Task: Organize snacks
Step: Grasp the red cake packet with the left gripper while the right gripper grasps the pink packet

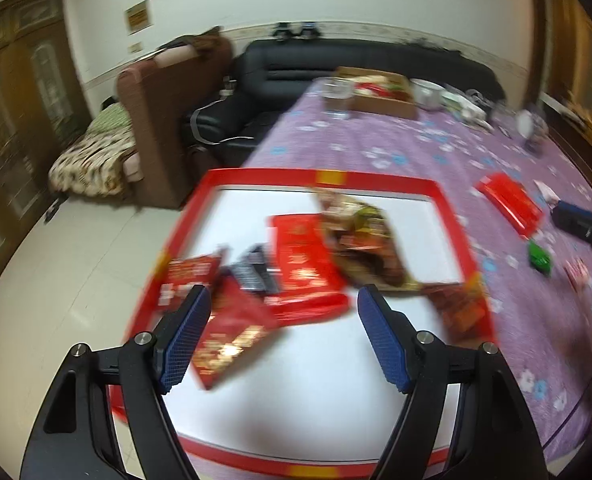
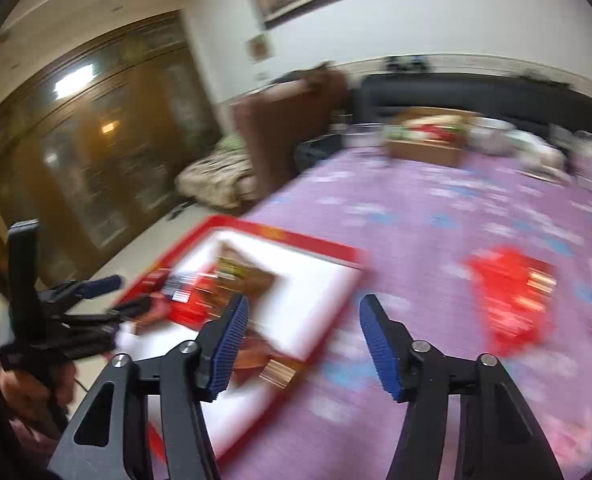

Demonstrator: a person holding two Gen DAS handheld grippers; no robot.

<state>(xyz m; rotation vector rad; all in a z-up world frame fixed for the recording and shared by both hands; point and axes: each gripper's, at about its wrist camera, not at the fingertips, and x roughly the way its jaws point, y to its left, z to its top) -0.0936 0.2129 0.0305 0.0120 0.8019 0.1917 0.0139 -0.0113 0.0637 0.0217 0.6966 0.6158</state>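
Fingers (image 1: 185, 340) spread, both grippers empty | green packet (image 1: 540, 258) only in left view

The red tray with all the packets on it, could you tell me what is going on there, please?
A person is sorting snacks with a handheld gripper in each hand. Several packets already lie on the red-rimmed tray, among them a flat red packet and a brown one. The left gripper hangs open above that pile, holding nothing. The right gripper is also open and empty, over the purple tablecloth. One red packet lies loose on the cloth, off the tray. Both views are motion-blurred.
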